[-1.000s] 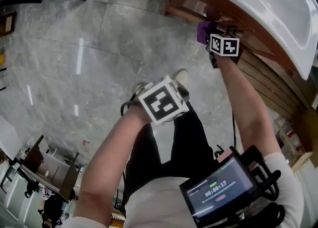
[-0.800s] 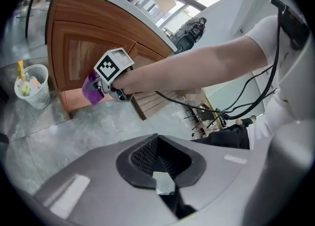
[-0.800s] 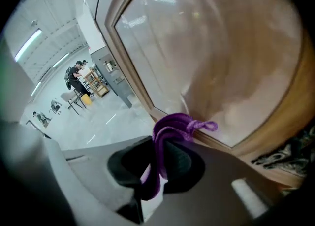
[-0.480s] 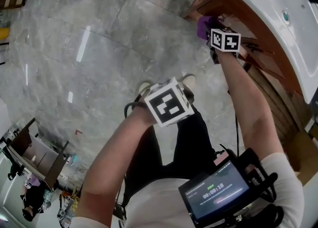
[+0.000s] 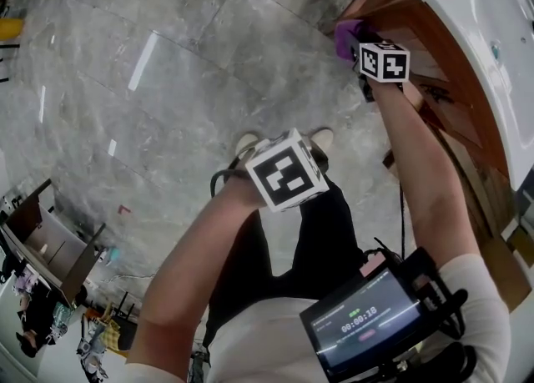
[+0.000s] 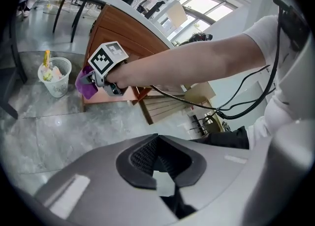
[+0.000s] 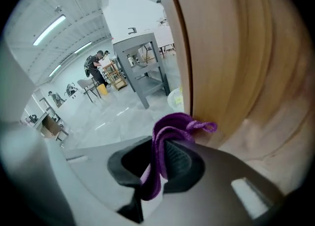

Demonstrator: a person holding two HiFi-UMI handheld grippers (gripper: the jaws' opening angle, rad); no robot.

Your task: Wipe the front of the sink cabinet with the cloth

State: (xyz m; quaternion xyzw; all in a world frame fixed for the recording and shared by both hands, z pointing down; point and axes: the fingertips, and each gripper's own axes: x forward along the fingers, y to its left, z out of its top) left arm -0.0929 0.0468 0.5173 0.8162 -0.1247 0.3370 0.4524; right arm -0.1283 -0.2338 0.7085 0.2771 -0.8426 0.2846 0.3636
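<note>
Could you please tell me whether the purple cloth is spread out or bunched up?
Bunched up: the cloth is folded into a wad and pinched between the jaws of the right tool.

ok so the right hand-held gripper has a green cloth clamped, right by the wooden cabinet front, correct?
Not green: the cloth is purple. The right gripper view shows it clamped in the right hand-held gripper, right by the wooden cabinet front.

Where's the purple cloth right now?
The cloth sits upper right in the head view, clamped in the right tongs by the wooden sink cabinet.
</note>
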